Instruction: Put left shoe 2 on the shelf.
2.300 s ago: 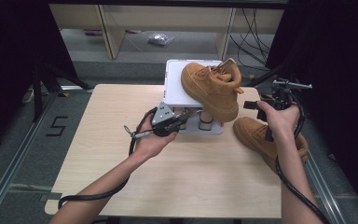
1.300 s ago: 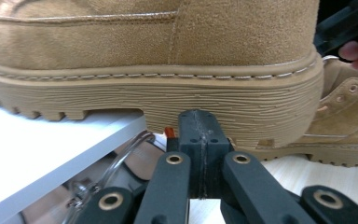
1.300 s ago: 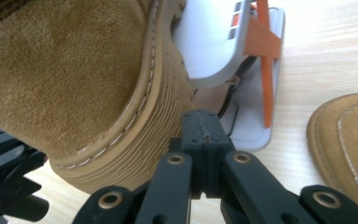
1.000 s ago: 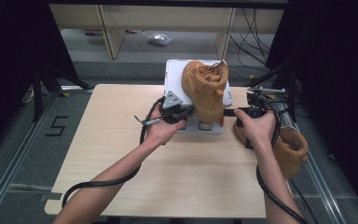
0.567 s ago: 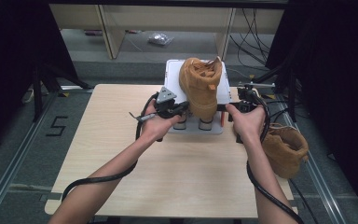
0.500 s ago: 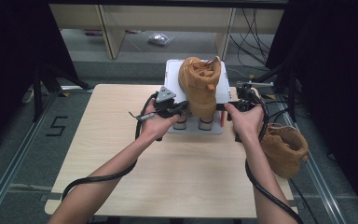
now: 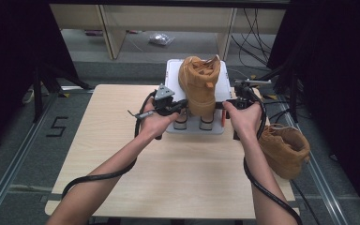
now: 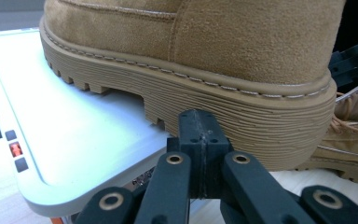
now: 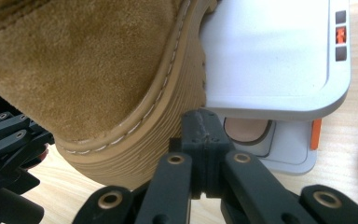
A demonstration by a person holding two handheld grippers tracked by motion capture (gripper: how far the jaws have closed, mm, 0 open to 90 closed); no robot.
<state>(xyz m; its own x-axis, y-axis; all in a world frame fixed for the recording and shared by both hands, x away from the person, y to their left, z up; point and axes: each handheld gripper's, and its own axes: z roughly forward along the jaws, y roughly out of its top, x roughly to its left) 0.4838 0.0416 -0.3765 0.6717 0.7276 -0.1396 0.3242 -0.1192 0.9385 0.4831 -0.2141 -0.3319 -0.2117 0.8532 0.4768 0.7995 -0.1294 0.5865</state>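
Note:
A tan suede boot (image 7: 199, 84) stands on a white flat-topped device (image 7: 225, 86) at the far middle of the table, heel toward me. My left gripper (image 7: 183, 104) is shut, its empty tips (image 8: 200, 126) close against the ribbed heel sole (image 8: 261, 135) from the left. On the other side my right gripper (image 7: 222, 104) is shut too, with its tips (image 9: 203, 126) at the sole (image 9: 168, 140) beside the device's corner (image 9: 279, 98). A second tan boot (image 7: 283, 147) lies at the table's right edge.
The device has small buttons (image 9: 340, 35) along one side and an orange part (image 9: 315, 134) on its base. The wooden table (image 7: 168, 178) is bare in front of it. Shelving and cables stand beyond the far edge; a metal rail (image 7: 9, 173) runs at the left.
The right hand left the second boot and came in to the device. The boot on the device has turned from lying sideways to upright with its heel toward me; both grippers now flank its heel.

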